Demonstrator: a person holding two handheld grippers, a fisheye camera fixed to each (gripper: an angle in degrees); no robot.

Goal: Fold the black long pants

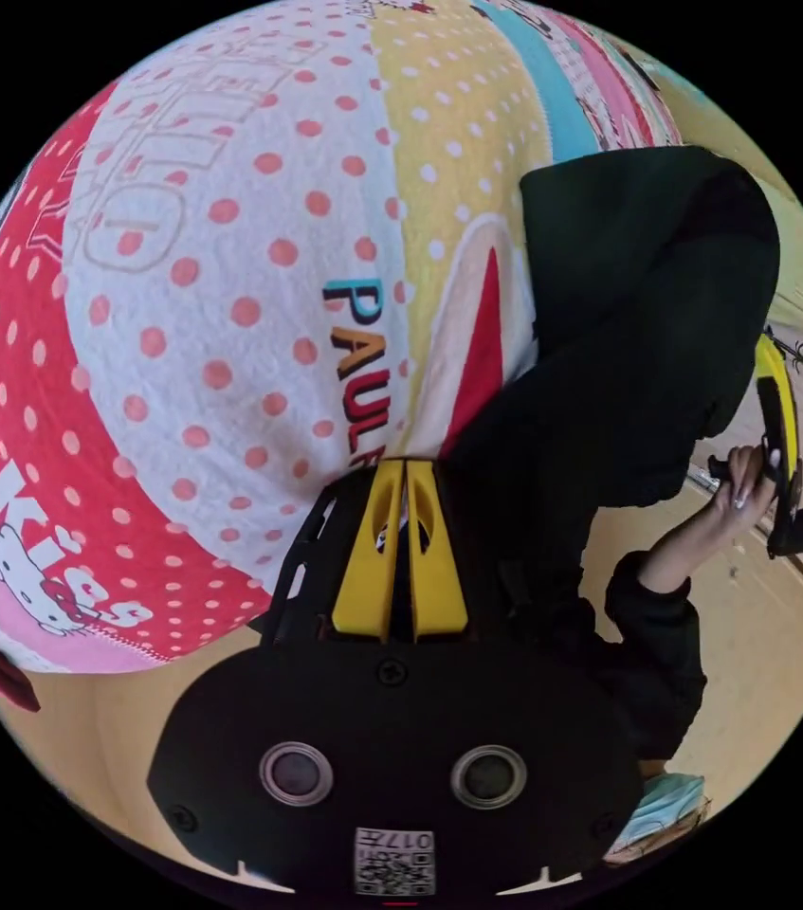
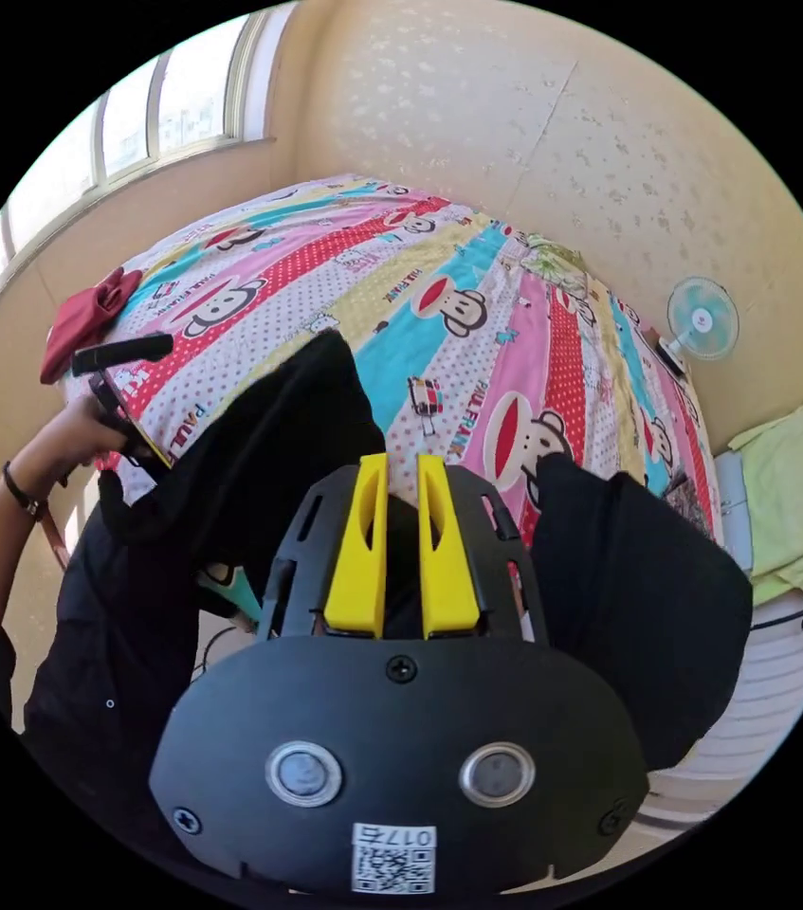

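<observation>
A bed covered by a striped, polka-dotted cartoon bedspread [image 2: 439, 284] takes up most of the right gripper view, set into the corner of a room with pale patterned walls [image 2: 534, 123] and a window [image 2: 136, 114] along one side; in the left gripper view the same bedspread [image 1: 230, 284] appears at close range beneath the camera. The black long pants [image 2: 638, 588] hang lifted off the bed, one portion draped to the side of the right gripper and another portion [image 2: 259, 455] stretching across toward the other tool; in the left gripper view the pants [image 1: 629, 332] rise as a dark bunched mass above the bedspread, between the two tools. The left gripper [image 1: 407, 469] has its yellow jaws drawn together, with black cloth lying at and behind their tips, though whether cloth is actually pinched between them cannot be told. The right gripper [image 2: 402, 464] shows its jaws nearly parallel with a narrow gap, black fabric behind them; whether they clamp it cannot be told. Each tool appears in the opposite view: the right one held in a hand [image 1: 747, 483] at the edge of the pants, the left one gripped by a hand [image 2: 79, 427] with a dark band on its wrist. A folded green blanket [image 2: 799, 483] rests beside the bed, a dark red garment [image 2: 88, 318] lies on the far corner of the bedspread, and a small electric fan [image 2: 702, 319] stands by the wall.
</observation>
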